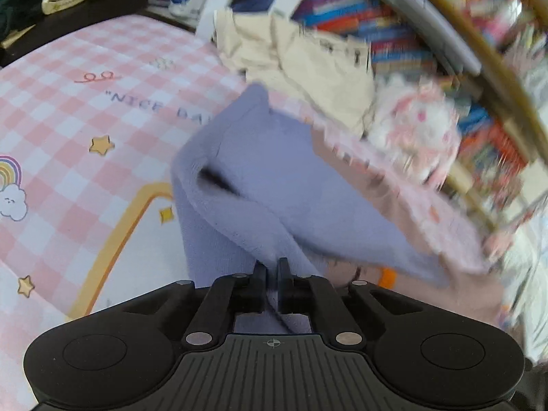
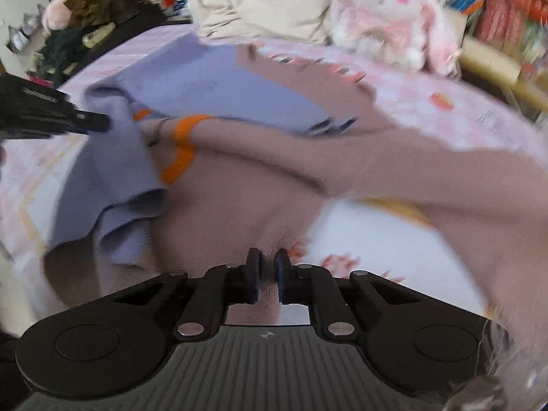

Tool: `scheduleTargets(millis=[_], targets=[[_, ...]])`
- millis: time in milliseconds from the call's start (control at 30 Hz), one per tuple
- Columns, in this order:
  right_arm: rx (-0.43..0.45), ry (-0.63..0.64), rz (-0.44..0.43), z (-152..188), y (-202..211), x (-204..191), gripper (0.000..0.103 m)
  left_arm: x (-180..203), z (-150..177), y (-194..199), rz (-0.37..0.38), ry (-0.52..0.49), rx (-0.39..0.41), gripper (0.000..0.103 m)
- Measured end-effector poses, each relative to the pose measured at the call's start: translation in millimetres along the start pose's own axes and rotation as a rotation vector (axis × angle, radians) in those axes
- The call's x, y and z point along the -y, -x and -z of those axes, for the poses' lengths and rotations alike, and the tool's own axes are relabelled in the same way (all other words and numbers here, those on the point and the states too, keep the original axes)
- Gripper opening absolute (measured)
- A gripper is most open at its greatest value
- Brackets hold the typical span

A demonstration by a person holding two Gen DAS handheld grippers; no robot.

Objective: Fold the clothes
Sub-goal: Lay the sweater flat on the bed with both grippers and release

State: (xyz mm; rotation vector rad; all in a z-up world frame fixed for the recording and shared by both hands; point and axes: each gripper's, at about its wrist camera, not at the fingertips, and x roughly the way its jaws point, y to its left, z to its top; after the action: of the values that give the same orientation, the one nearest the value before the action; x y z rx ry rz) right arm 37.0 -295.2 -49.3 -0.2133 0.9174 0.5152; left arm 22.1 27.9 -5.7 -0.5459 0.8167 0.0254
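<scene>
A soft garment lies on the pink checked sheet point(image 1: 85, 109). It has a lavender part point(image 1: 274, 185) and a dusty-pink part point(image 2: 260, 185) with an orange band point(image 2: 181, 147) between them. In the left wrist view my left gripper point(image 1: 272, 267) is shut on a bunched fold of the lavender cloth. In the right wrist view my right gripper point(image 2: 268, 260) is shut on a pinch of the dusty-pink cloth. The left gripper point(image 2: 99, 123) also shows at the left of the right wrist view, its tip in the lavender fold. The garment is rumpled and partly lifted.
A cream garment point(image 1: 301, 58) and a white-and-pink plush rabbit point(image 2: 387, 13) lie at the far side of the bed. Shelves of books point(image 1: 376, 24) stand behind. Dark clutter point(image 2: 102, 7) sits at the far left corner.
</scene>
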Motion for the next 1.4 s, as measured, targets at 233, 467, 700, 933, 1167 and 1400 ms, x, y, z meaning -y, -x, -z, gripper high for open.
scheduleTargets(millis=[233, 467, 700, 933, 1167, 1400], targets=[[-0.048, -0.088, 0.004, 3, 7, 30, 0.009, -27, -16, 41, -0.172, -0.106, 0.008, 0.004], [-0.104, -0.108, -0.119, 17, 15, 13, 0.009, 1, 2, 23, -0.495, -0.448, -0.059, 0.013], [-0.044, -0.084, 0.005, 18, 16, 13, 0.009, 122, 34, -7, -0.208, -0.843, 0.095, 0.014], [-0.063, -0.101, -0.093, 26, 18, 13, 0.009, 214, 79, -96, -0.041, -1.164, -0.017, 0.016], [-0.04, -0.112, -0.121, 28, 20, 17, 0.01, 240, 104, -135, -0.089, -1.325, 0.001, 0.024], [-0.03, -0.119, -0.146, 30, 21, 20, 0.01, 244, 114, -150, -0.164, -1.427, 0.095, 0.023]])
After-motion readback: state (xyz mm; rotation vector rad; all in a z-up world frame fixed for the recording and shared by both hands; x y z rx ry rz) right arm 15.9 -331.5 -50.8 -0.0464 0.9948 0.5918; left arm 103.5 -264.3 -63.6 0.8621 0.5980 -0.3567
